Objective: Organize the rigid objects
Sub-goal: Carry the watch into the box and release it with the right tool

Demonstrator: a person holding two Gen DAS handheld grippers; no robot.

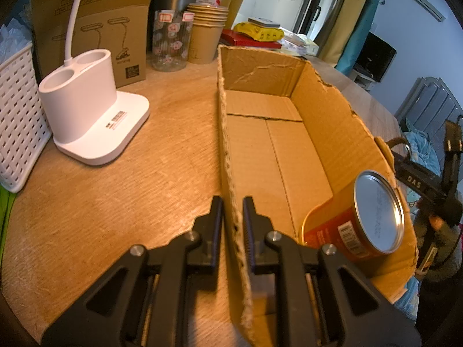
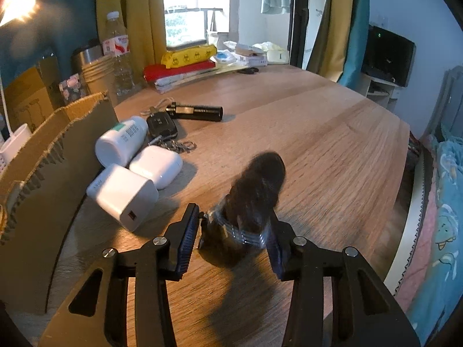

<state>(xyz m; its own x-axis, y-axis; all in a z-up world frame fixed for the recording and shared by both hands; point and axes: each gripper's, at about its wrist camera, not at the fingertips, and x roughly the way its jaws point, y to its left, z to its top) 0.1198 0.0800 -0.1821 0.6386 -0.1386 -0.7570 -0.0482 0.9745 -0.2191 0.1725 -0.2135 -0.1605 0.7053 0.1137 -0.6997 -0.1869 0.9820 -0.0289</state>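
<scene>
An open cardboard box (image 1: pixel 275 150) lies on the wooden table with an orange can (image 1: pixel 367 219) on its side in the near right corner. My left gripper (image 1: pixel 233 202) is shut on the box's left wall (image 1: pixel 228 150), one finger on each side of it. In the right wrist view my right gripper (image 2: pixel 234 217) is shut on the base of a dark, blurred brush-like object (image 2: pixel 257 185) that stands up from the table. Left of it, beside the box's outer wall (image 2: pixel 43 173), lie a white charger (image 2: pixel 121 196), a white earbud case (image 2: pixel 157 166), a white bottle (image 2: pixel 121 141), a car key (image 2: pixel 162 125) and a black flashlight (image 2: pixel 199 112).
A white lamp base (image 1: pixel 92 110) and a white woven basket (image 1: pixel 17 124) stand left of the box. Paper cups (image 1: pixel 205 37), a patterned jar (image 1: pixel 170 43) and stacked packets (image 2: pixel 185 63) line the back. The table edge (image 2: pixel 405 173) runs along the right, with bedding beyond.
</scene>
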